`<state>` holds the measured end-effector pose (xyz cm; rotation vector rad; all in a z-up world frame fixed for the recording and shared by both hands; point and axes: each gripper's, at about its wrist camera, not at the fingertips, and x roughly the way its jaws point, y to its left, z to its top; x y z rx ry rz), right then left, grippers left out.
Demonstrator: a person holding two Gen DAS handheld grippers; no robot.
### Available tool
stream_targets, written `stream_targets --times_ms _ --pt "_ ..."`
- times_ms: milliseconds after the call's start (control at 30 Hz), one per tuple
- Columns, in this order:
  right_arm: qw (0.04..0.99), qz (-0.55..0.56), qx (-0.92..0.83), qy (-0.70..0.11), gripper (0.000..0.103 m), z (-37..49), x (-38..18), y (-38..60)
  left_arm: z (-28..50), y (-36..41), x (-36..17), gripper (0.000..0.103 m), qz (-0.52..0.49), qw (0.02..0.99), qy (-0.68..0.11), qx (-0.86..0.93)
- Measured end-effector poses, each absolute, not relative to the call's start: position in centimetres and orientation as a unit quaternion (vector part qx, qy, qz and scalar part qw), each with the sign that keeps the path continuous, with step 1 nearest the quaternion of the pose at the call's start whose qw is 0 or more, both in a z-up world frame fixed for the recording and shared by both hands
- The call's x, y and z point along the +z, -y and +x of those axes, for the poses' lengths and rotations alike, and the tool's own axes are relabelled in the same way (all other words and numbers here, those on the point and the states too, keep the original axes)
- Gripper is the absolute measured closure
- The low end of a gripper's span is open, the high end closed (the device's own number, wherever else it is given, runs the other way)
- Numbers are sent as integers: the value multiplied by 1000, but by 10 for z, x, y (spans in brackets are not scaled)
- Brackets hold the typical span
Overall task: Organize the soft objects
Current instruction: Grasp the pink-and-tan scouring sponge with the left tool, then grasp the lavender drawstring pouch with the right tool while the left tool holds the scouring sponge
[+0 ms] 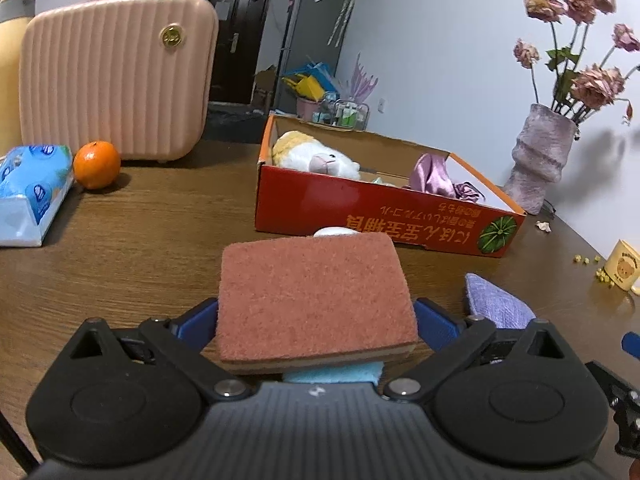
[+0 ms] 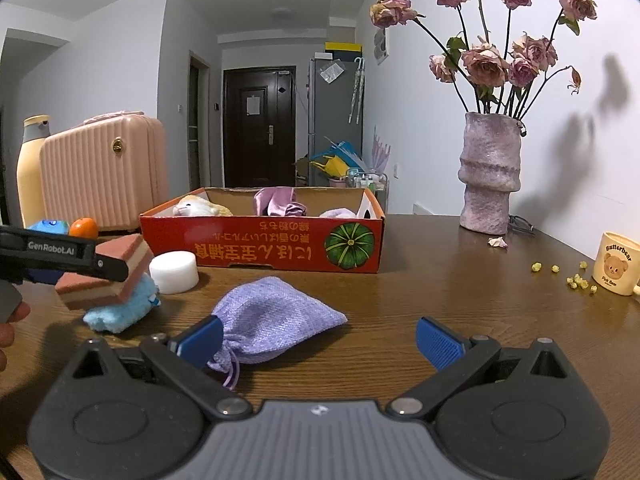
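Wooden table (image 2: 400, 280): box (image 2: 264, 248), pouch (image 2: 276, 320).

Between the left gripper's (image 1: 316, 316) fingers sits the sponge (image 1: 316, 296), with a fluffy cloth (image 1: 334, 376) directly beneath it. Ahead of those fingers stands the box (image 1: 384, 216), with a foam puck (image 1: 334, 232) between sponge and box. In the box, a plush toy (image 1: 316, 156) lies toward its left end and a satin cloth (image 1: 434, 178) toward its right. Left of the fingers lie a tissue pack (image 1: 30, 196) and an orange (image 1: 97, 165), with a suitcase (image 1: 116, 72) behind them. The pouch (image 2: 272, 316) lies against the inner side of the right gripper's (image 2: 320, 340) left finger. Ahead and right of those fingers stands a vase (image 2: 489, 176); a mug (image 2: 616, 268) sits at far right
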<state>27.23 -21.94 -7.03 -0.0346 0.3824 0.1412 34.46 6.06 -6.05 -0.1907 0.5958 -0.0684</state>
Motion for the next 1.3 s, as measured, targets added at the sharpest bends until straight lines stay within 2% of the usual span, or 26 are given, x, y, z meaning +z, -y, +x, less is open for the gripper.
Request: stream_targets --times_ms 867,1300 --pt "979 -2 83 -188 0 284 -70 207 290 -37 -41 2 -17 982 -187 7" --pt "967 -4 94 -237 0 321 -77 180 264 -33 -35 2 -8 986 -164 33"
